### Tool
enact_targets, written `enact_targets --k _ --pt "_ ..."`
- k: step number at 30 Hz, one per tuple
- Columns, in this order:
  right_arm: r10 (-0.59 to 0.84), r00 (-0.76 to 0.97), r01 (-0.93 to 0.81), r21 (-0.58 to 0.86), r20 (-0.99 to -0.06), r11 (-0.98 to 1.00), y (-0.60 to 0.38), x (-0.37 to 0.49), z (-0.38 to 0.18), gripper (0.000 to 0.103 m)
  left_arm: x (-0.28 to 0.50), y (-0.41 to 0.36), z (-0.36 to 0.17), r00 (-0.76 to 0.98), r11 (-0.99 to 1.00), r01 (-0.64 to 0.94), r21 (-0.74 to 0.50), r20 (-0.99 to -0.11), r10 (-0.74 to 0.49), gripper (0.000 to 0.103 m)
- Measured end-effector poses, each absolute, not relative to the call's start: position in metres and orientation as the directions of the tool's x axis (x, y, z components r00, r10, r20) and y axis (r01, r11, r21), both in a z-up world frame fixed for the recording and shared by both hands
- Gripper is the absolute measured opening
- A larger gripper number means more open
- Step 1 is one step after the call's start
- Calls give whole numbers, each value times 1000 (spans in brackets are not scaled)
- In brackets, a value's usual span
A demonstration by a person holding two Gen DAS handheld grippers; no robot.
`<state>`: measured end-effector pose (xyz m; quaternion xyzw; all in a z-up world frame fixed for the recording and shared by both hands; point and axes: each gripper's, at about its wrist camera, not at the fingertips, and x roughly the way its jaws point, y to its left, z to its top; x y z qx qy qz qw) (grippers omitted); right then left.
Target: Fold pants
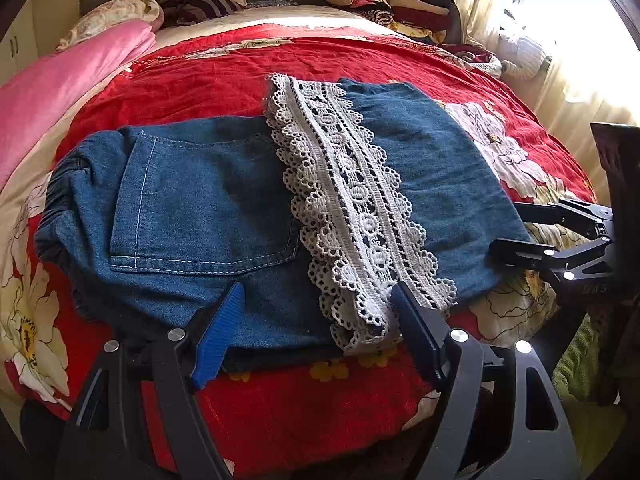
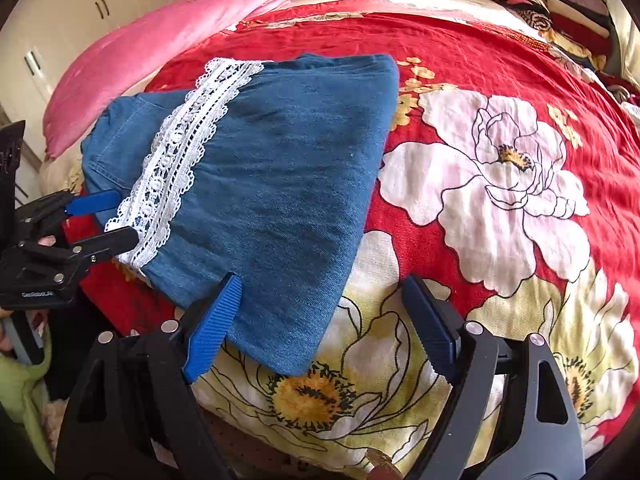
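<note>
i see the pants (image 1: 224, 216) lying folded on the bed (image 1: 280, 64), which wears a red cover printed with large white and yellow flowers. they are blue denim, with a back pocket (image 1: 200, 208) facing up on the left part and a band of white lace trim (image 1: 352, 216) running across the middle, from the far edge to the near edge. my left claw (image 1: 316, 316) is released, its blue-padded fingers (image 1: 216, 332) spread wide over the near edge of the denim, one finger above the plain cloth and the other at the near end of the lace; i cannot tell whether the tips touch the fabric. nothing is pinched between them. my right claw (image 2: 320, 312) is released too, spread wide over the near right corner of the pants, its left finger (image 2: 212, 328) over the denim and its right finger over the bare flowered cover. from the left camera that claw appears low at the right edge of the pants, and from the right camera the left claw appears at the lace end. a pink quilt (image 1: 60, 92) lies along the far left side of the bed, and a stack of folded clothes (image 1: 392, 0) sits at the far right corner near a bright curtained window (image 1: 532, 12).
</note>
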<state>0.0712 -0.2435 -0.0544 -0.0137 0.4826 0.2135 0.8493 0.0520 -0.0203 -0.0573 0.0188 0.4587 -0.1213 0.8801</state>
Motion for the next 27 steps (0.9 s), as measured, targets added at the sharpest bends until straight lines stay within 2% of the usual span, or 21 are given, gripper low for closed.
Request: enact_targets --k 5,12,18,27 --pt "389 463 -376 221 -796 900 -248 66 -42 77 43 -15 -43 577 969 228 -93 -789 -211 74" --pt "440 518 -406 243 -733 881 -248 60 -6 86 30 -2 -18 630 974 205 -93 -749 -204 75" --pt "471 540 -484 200 -698 852 -223 69 28 90 24 15 -5 663 984 152 -94 -728 -172 91" --pt "535 489 -610 169 -689 775 -158 102 59 93 21 52 -6 667 991 65 -120 -733 -132 97"
